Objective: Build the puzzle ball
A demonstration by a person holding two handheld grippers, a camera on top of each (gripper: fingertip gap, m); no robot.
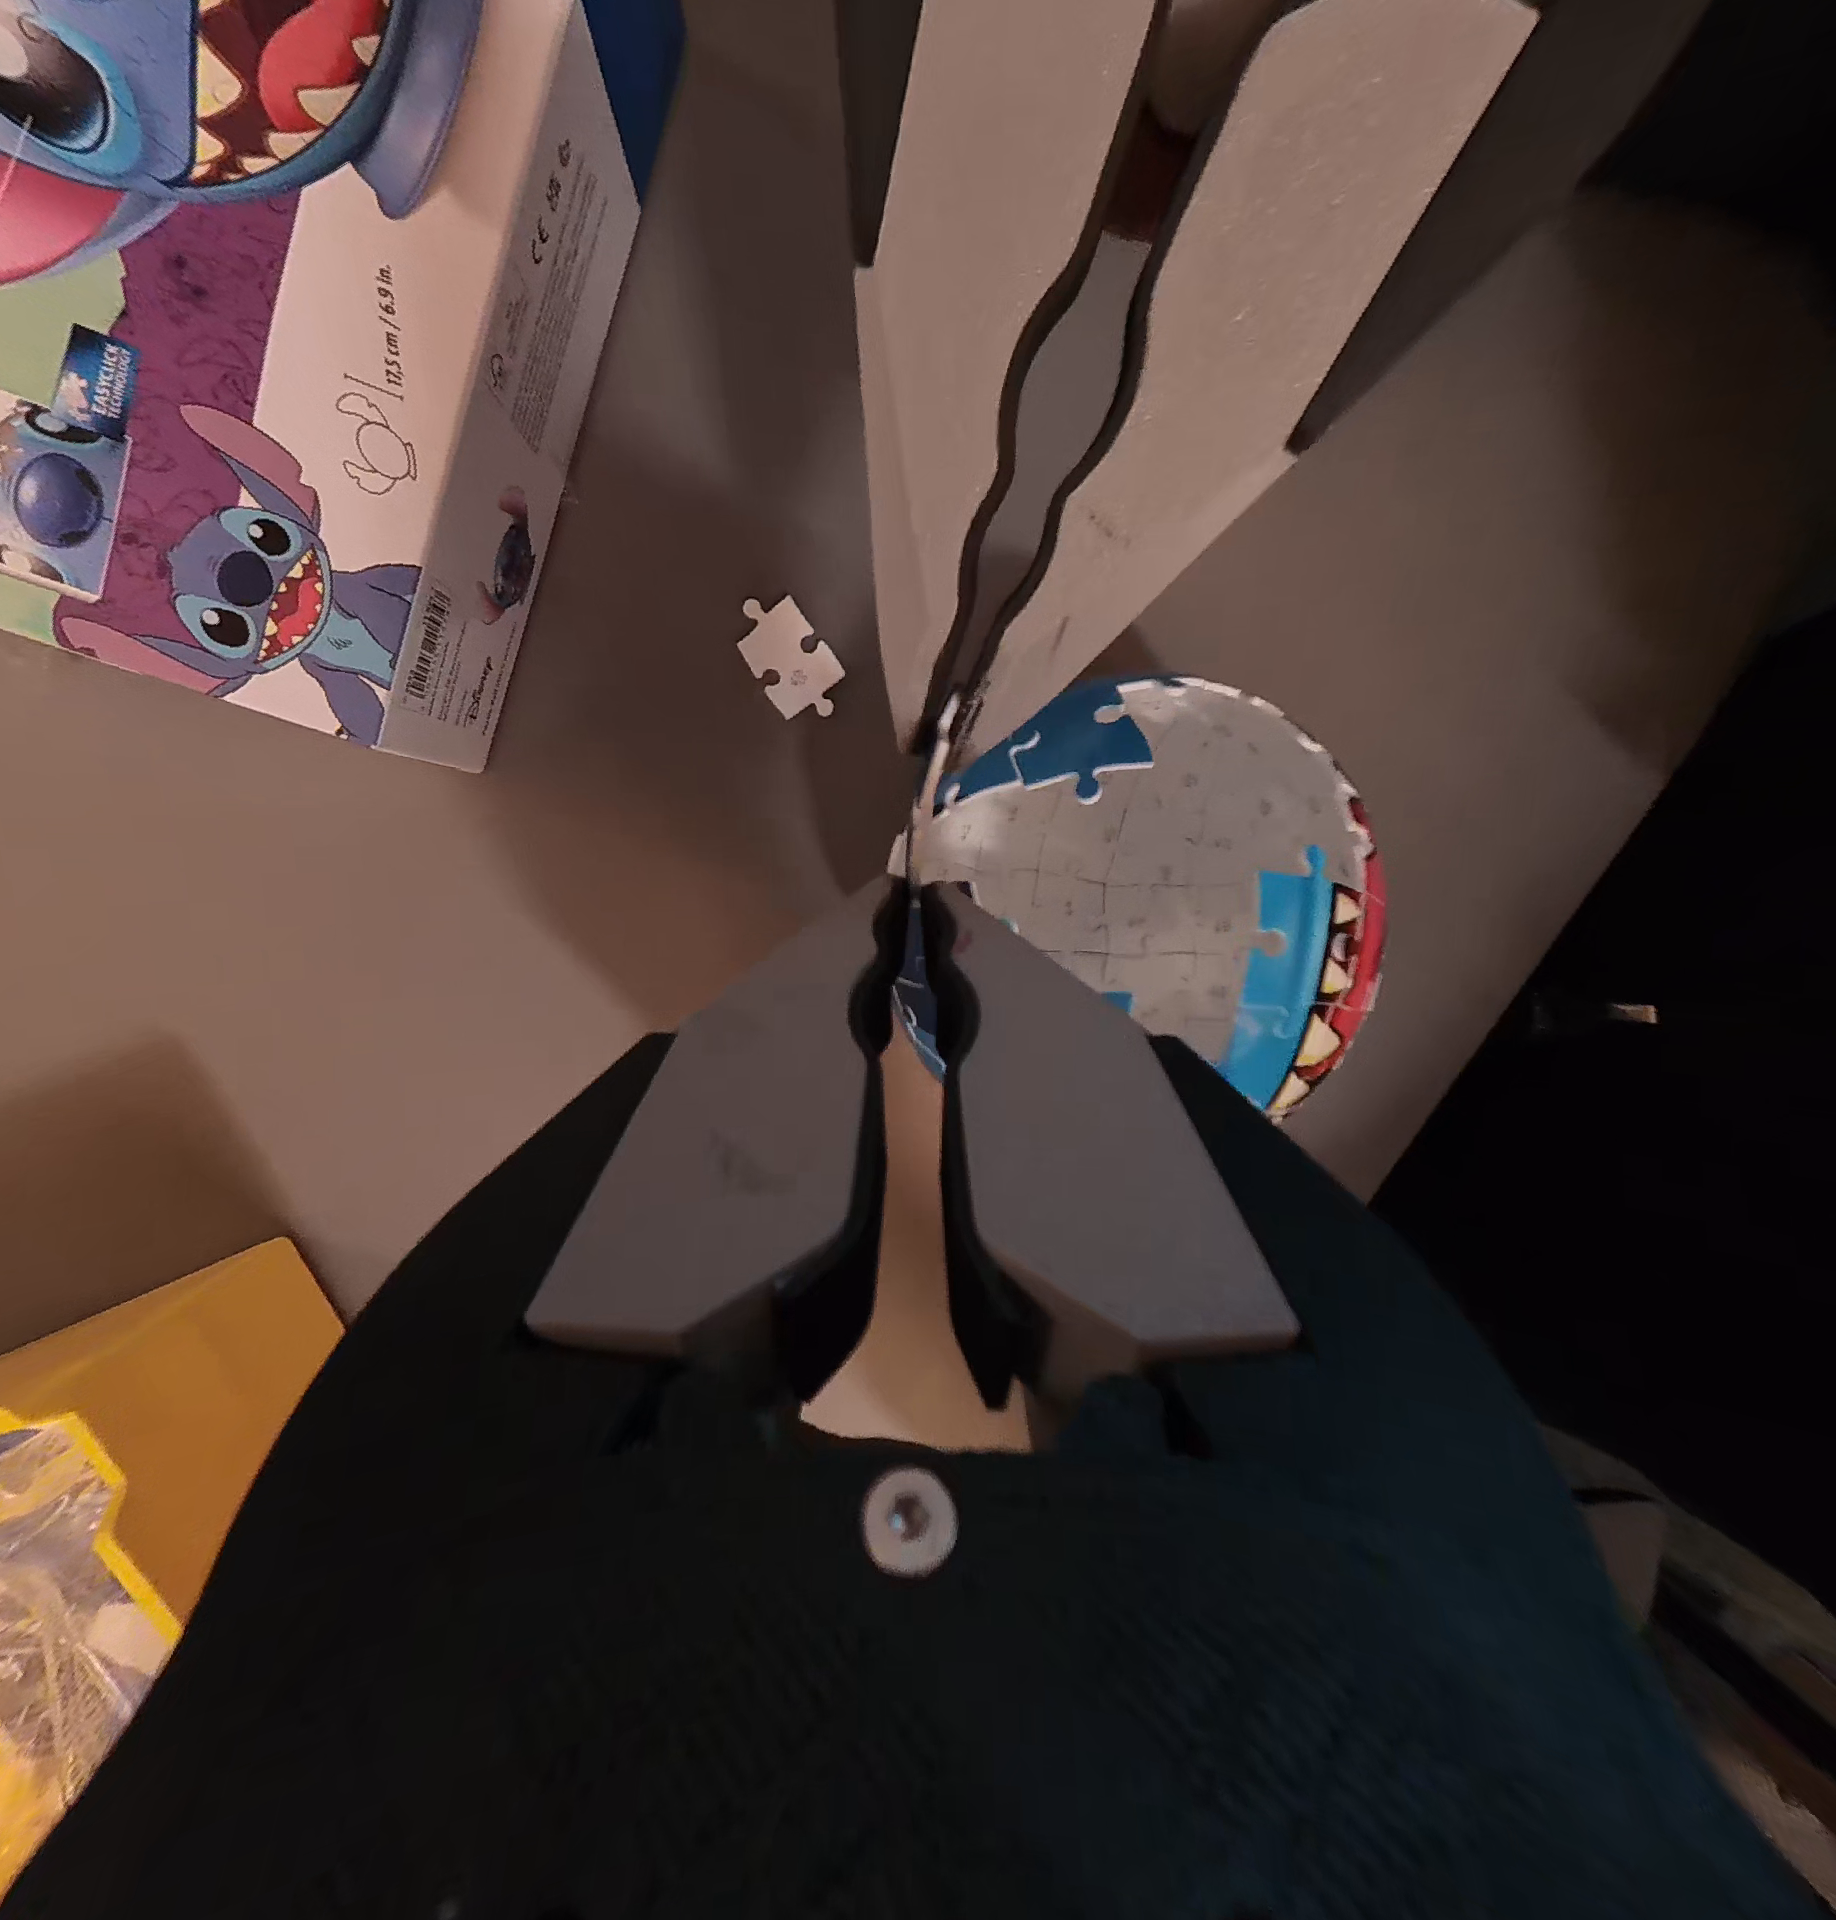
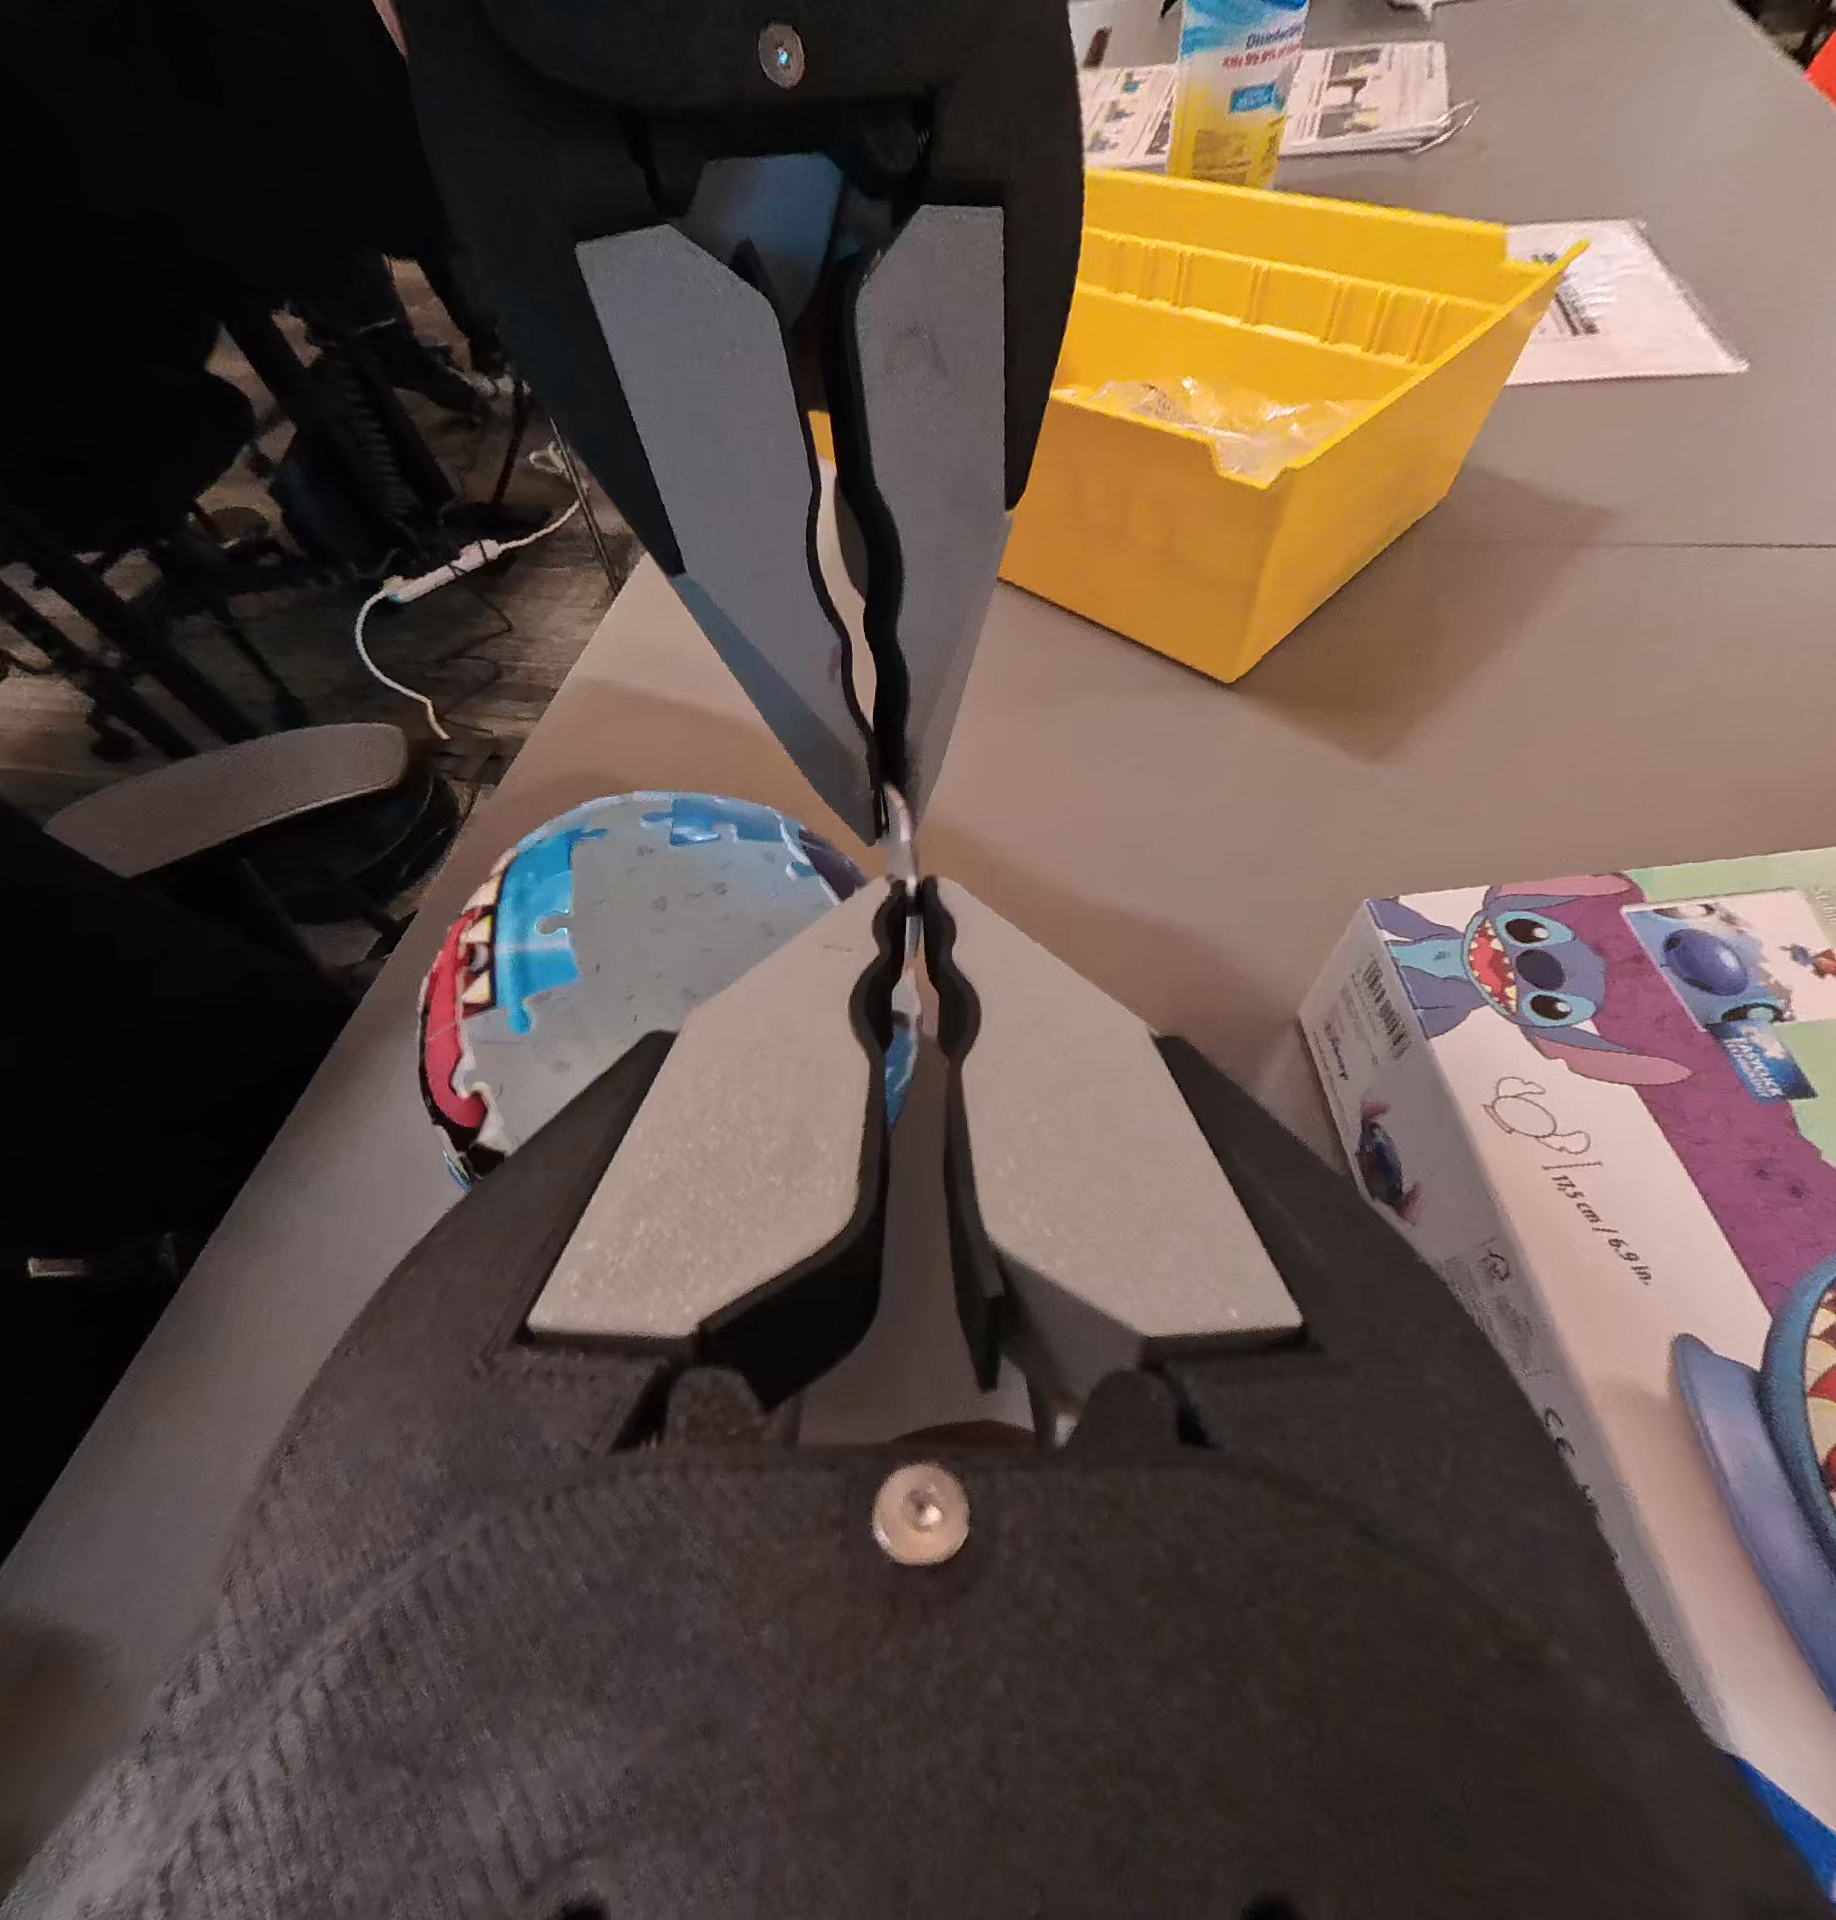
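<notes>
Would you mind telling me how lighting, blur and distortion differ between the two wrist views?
Left wrist view: dim and warm, strong fisheye bending the puzzle box, the right gripper brightly lit and a little soft. Right wrist view: brighter and cooler, the yellow bin casting a soft shadow, edges stretched and smeared.

From my right gripper's camera I see a grey table running ahead, a seam crossing it far ahead to the right. Off its left edge lies a dark wood-look floor with a white cable and tangled black leads. Nearer on the left stands a chair, its grey armrest close to the table edge. Light falls softly from above; the left side is deep shadow.
</notes>
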